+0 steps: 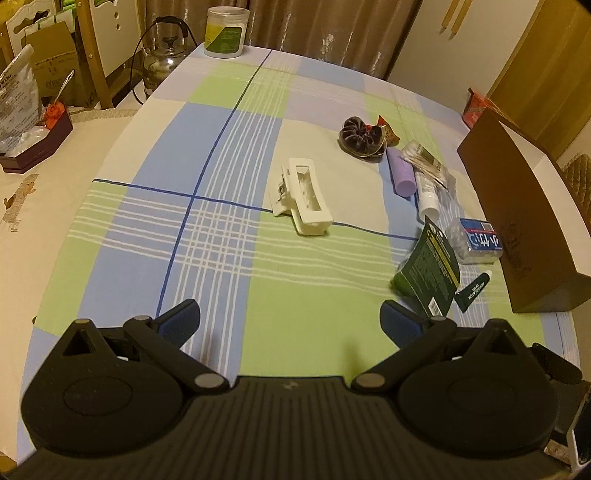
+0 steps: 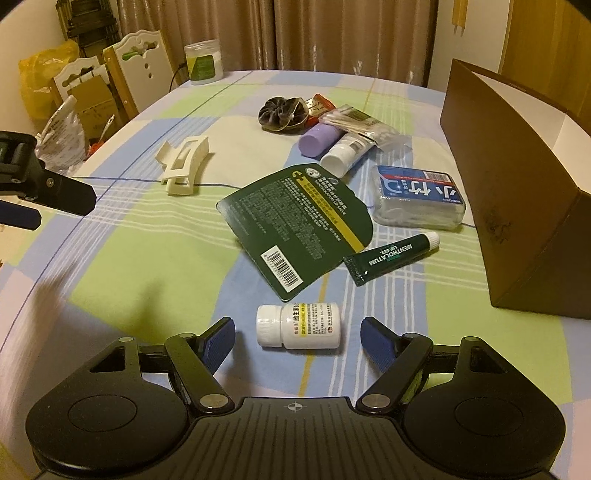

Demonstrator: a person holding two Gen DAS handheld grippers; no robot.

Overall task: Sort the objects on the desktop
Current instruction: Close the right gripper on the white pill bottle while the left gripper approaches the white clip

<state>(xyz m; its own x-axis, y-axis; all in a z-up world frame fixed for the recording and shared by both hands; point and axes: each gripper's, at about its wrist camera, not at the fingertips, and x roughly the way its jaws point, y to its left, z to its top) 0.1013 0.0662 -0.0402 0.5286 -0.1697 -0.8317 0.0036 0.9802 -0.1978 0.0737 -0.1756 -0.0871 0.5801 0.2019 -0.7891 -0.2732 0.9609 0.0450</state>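
Plaid tablecloth (image 2: 155, 258), curtains (image 2: 332, 33) behind, chairs (image 2: 136, 66) perhaps

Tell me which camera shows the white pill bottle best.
The right wrist view: the white pill bottle lies on its side on the tablecloth, whole and close, between the open right gripper fingers, untouched. The left wrist view does not show it at all.
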